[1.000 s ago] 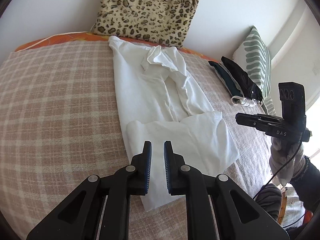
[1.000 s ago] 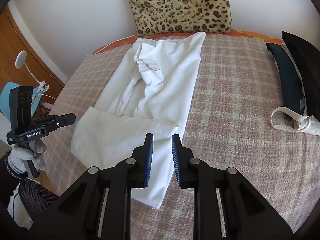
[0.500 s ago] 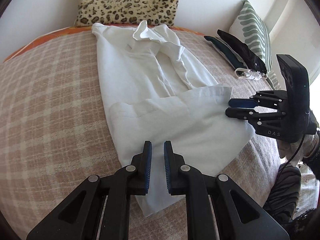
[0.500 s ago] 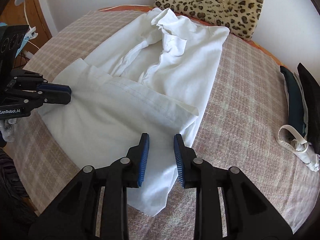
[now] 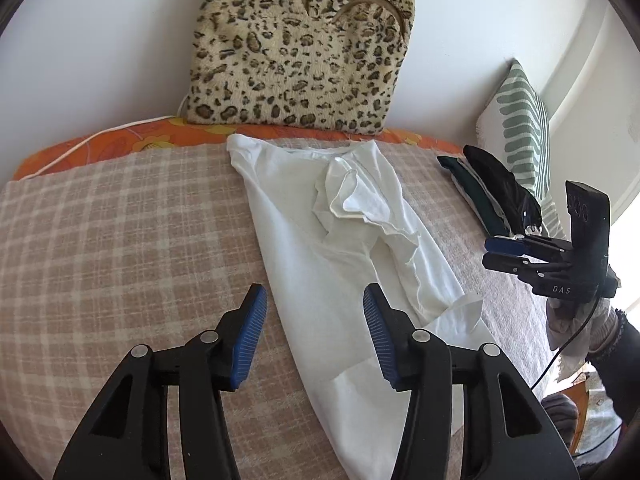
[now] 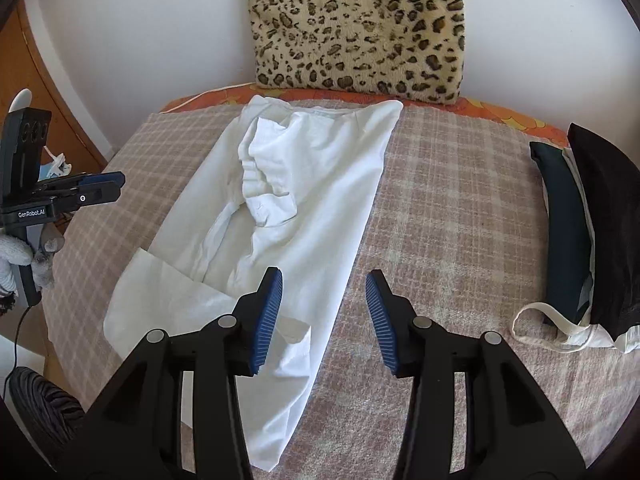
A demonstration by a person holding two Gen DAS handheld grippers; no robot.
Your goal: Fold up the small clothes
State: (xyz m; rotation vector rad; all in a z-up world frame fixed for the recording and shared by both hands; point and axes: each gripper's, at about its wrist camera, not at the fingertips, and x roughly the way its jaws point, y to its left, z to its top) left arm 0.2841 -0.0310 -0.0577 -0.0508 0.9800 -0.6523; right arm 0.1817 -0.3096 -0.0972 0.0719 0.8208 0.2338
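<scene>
Both tongs are empty and their jaws are opening: the left tongs (image 5: 314,336) hover over the near left edge of the white shirt (image 5: 344,248), the right tongs (image 6: 324,320) over its near right edge, neither touching cloth. The shirt lies lengthwise down the middle of the bed (image 5: 120,240), narrowed to a long strip, with a rumpled sleeve bunched near its far end and a loose flap sticking out at the near left. A likely risk is that the next fold traps that bunched sleeve and loose flap, leaving a lumpy, crooked bundle. Uneven grabs at the near hem could also skew the strip toward the dark folded clothes (image 6: 576,220) at the right.
</scene>
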